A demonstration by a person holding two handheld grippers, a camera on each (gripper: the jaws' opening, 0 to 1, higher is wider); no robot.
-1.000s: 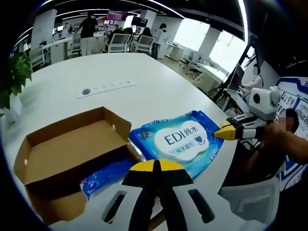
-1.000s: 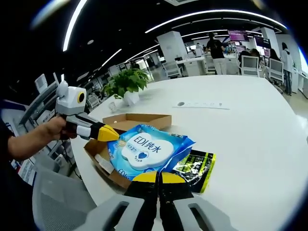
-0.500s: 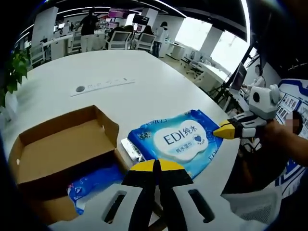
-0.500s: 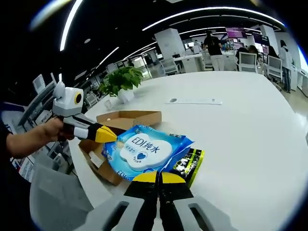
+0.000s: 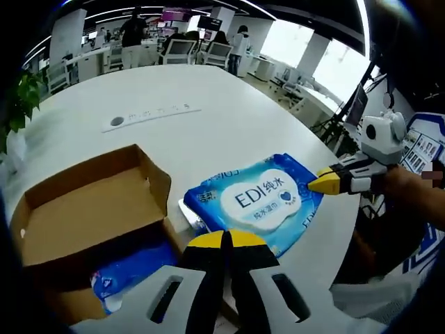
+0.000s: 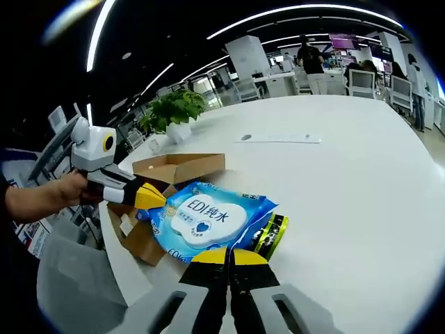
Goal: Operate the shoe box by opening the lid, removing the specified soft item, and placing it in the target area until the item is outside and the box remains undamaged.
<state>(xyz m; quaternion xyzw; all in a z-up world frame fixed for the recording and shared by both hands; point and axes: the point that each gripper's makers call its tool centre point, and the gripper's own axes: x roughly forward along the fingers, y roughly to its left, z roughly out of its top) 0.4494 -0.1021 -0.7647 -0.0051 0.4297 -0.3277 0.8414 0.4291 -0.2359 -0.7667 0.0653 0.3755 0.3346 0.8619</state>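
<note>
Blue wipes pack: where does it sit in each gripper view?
Left gripper view: blue wipes pack right of centre, right of the open cardboard box, just above this view's own jaws.
Right gripper view: pack centre-left, right of the box.
Shared landmark: the cardboard box.

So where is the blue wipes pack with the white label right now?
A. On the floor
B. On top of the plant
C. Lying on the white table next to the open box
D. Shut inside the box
C: the blue wipes pack lies flat on the white table, beside the open cardboard box, whose lid is up.
</note>
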